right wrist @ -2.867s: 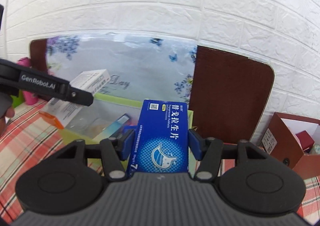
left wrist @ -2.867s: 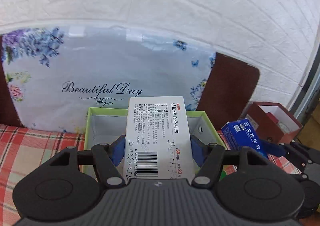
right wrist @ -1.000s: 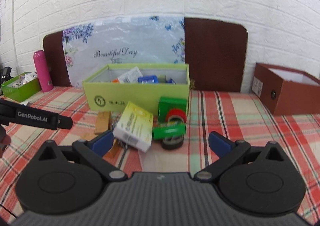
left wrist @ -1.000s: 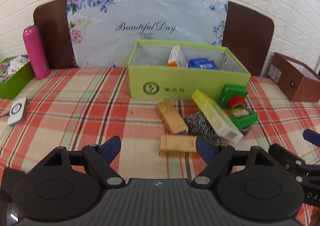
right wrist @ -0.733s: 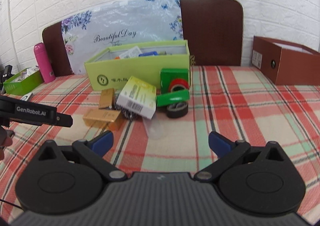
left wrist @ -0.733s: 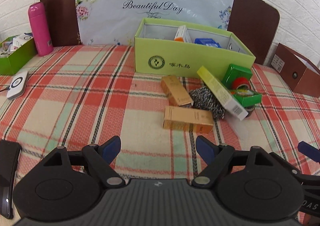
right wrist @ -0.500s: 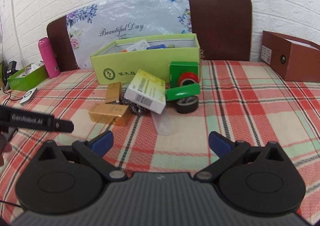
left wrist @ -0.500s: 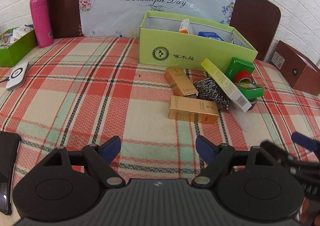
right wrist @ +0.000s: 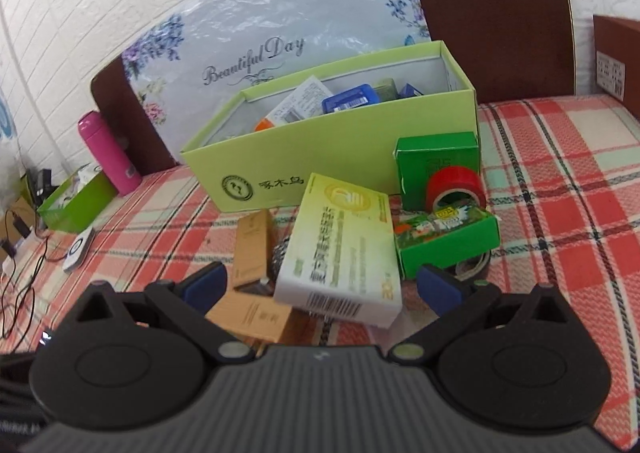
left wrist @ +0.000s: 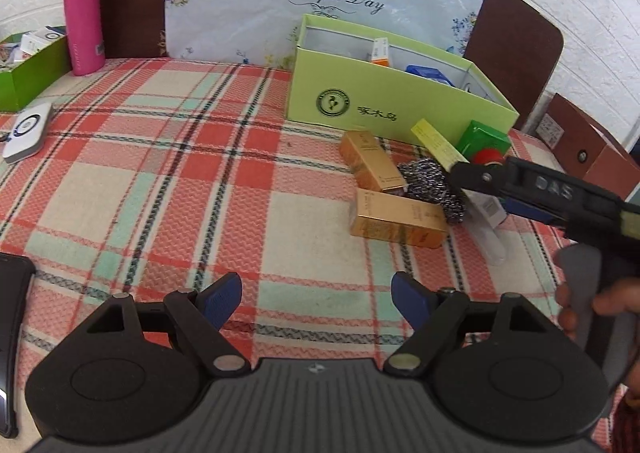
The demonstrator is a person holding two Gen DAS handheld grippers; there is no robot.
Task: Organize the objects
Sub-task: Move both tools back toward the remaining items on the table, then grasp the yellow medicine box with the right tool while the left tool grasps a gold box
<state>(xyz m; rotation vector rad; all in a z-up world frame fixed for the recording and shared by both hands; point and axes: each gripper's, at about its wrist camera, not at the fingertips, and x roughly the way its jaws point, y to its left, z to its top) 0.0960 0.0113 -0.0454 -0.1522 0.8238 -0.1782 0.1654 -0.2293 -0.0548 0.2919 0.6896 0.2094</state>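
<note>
A light green open box (left wrist: 400, 101) (right wrist: 332, 157) stands on the plaid cloth and holds several medicine packs. In front of it lie two tan boxes (left wrist: 396, 219) (right wrist: 252, 249), a steel scourer (left wrist: 434, 189), a yellow-green medicine box (right wrist: 340, 253), green boxes (right wrist: 444, 233), red tape (right wrist: 456, 185) and a black tape roll. My right gripper (right wrist: 322, 285) is open, its jaws on either side of the yellow-green box's near end; it also shows in the left wrist view (left wrist: 520, 189). My left gripper (left wrist: 316, 295) is open and empty, over bare cloth short of the tan boxes.
A pink bottle (left wrist: 82, 17) and a green tray (left wrist: 32, 69) stand far left, with a white round-dial device (left wrist: 26, 131) near them. A brown box (left wrist: 584, 149) sits far right. A floral board and brown panels lean on the brick wall. A dark phone (left wrist: 12, 333) lies at the left edge.
Both grippers let their packs go into the green box and pulled back open. Since half a second ago the right gripper has moved forward and down around the yellow-green box; the left shifted slightly.
</note>
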